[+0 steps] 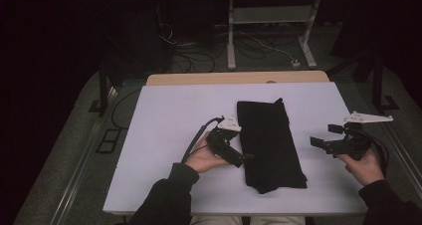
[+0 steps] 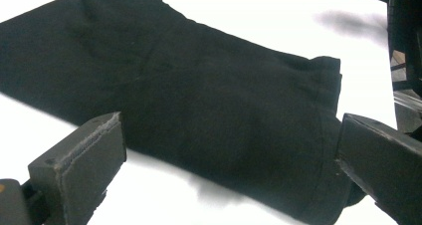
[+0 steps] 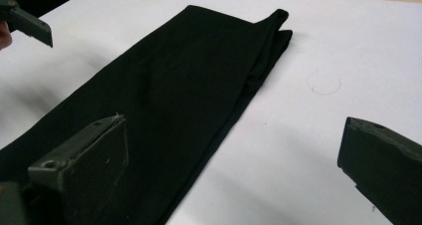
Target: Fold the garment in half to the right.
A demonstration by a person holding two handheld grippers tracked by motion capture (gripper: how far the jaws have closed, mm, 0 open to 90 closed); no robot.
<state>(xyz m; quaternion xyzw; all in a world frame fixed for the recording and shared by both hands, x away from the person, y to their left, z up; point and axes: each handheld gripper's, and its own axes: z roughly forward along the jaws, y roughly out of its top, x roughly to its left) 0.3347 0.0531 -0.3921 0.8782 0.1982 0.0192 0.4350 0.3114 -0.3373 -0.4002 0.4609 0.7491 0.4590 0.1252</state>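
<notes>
While a folded black cloth [image 1: 269,144] lay lengthwise on the white table [image 1: 164,135], right of centre, both grippers stood with jaws spread and empty. The left gripper [image 1: 245,159] met the cloth's left edge near the person's end; in the left gripper view its jaws framed the cloth [image 2: 199,105]. The right gripper [image 1: 318,143] hovered apart, right of the cloth [image 3: 189,95].

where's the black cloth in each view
High view: black cloth lies at table centre, between the two grippers.
Left gripper view: it runs from upper left to lower right.
Right gripper view: it runs from lower left to top centre.
Shared landmark: the white table.
</notes>
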